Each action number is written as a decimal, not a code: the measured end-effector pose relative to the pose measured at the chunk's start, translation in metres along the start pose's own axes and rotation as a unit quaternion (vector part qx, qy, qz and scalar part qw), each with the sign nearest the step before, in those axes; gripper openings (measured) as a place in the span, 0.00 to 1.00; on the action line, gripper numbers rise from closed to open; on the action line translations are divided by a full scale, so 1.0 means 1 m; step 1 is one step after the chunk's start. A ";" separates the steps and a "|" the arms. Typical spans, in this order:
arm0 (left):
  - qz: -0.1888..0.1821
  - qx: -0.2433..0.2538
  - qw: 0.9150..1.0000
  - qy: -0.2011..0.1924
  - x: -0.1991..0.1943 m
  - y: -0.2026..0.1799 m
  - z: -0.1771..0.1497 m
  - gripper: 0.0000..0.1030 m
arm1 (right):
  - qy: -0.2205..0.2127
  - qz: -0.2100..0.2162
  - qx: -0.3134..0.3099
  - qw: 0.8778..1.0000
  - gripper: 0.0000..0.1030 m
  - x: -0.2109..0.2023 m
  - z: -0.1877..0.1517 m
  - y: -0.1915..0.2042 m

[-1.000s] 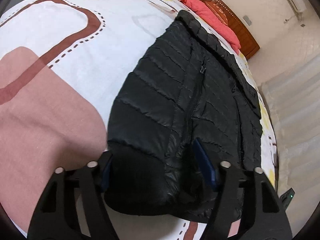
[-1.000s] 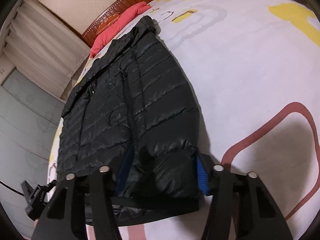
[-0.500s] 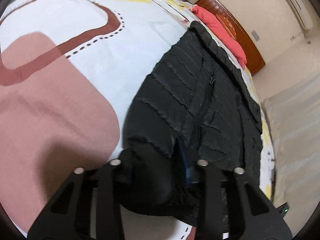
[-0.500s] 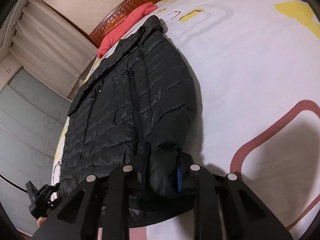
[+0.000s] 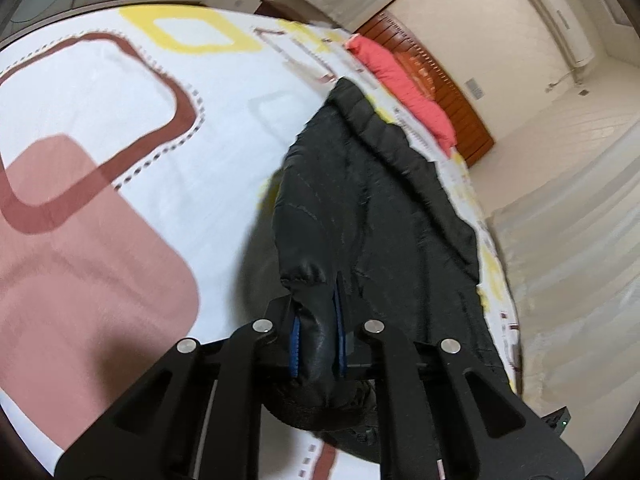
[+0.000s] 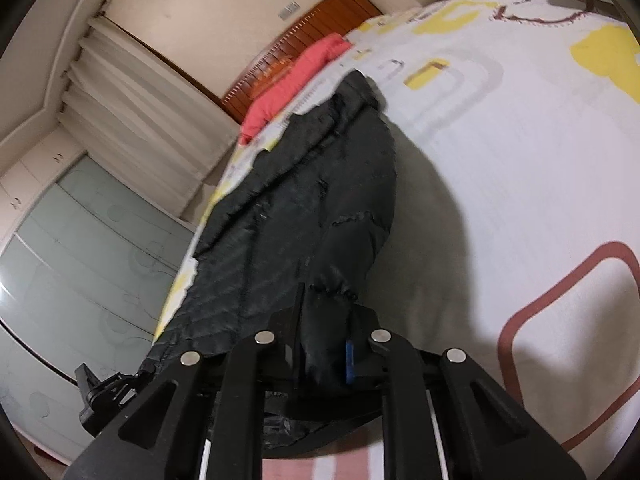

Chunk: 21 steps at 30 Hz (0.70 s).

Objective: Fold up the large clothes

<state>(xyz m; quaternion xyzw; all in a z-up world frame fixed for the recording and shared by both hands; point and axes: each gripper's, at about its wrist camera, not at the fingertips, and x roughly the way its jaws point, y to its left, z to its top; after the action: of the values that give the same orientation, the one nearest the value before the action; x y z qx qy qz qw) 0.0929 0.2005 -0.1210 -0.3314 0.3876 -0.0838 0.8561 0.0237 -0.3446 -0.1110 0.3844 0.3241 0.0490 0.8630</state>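
Observation:
A black quilted puffer jacket (image 5: 380,220) lies lengthwise on the bed, collar toward the headboard. My left gripper (image 5: 316,320) has the hem's left corner between its blue pads (image 5: 295,336). Its jaws are closing the last bit and press on the fabric. In the right wrist view the same jacket (image 6: 300,208) stretches away, and my right gripper (image 6: 324,320) pinches the hem's right corner, its jaws likewise closing tight on it. Both held corners hang lifted off the sheet, with shadow beneath them.
The bed sheet (image 5: 120,120) is white with brown, pink and yellow shapes and spreads wide on the jacket's outer sides (image 6: 520,160). A red pillow (image 5: 404,80) lies by the wooden headboard (image 5: 452,92). Curtains (image 5: 568,260) and a glass-front wardrobe (image 6: 80,260) stand past the bed's edge.
Both grippers went from wide open around the hem corners to closed on them. Both have risen, lifting the hem off the sheet and bunching the jacket's lower part.

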 end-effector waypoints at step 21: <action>-0.070 0.021 0.997 -0.029 -0.098 -0.024 0.004 0.10 | -0.045 0.051 -0.017 0.998 0.12 -0.075 0.005 0.033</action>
<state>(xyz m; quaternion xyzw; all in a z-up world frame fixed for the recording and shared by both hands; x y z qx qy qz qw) 0.0312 0.2232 -0.0449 -0.3419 0.3364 -0.1422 0.8659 -0.0266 -0.3492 -0.0469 0.3876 0.2641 0.0815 0.8794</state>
